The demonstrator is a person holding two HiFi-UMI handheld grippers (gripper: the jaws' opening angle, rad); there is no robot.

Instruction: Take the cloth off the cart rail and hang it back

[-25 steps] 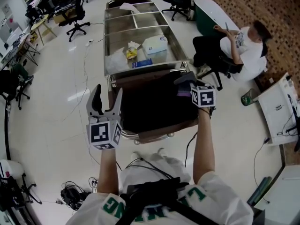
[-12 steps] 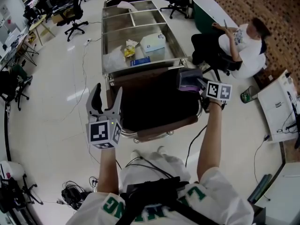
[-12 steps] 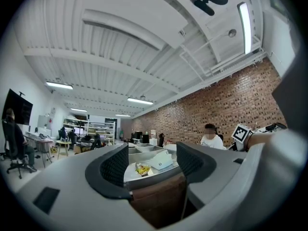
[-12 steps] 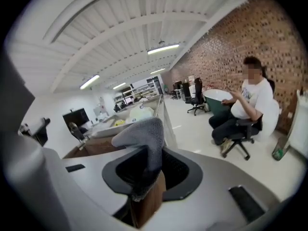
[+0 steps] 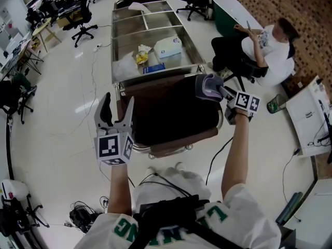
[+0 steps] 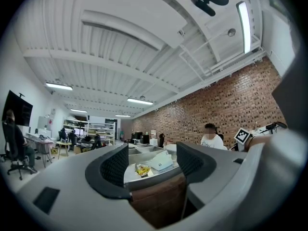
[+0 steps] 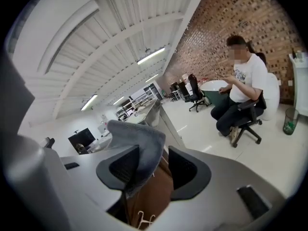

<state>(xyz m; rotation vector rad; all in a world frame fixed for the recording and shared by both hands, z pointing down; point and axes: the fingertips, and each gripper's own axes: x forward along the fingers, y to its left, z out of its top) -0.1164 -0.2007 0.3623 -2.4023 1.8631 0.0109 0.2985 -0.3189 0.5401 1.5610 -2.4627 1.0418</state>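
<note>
The cloth [image 7: 139, 143] vanishes downward behind the jaws; packets [image 5: 141, 56] on the cart [image 5: 129, 43] are indistinctly small.

A person [image 5: 267, 51] sits on a chair [image 5: 250, 71] at right; a white box [image 5: 169, 49] lies near a yellow packet [image 5: 141, 58].

I see a grey cloth [image 7: 139, 146], a silver steel cart [image 5: 129, 27] with a brown end panel [image 6: 159, 201], and a red-brick wall [image 6: 226, 100].
</note>
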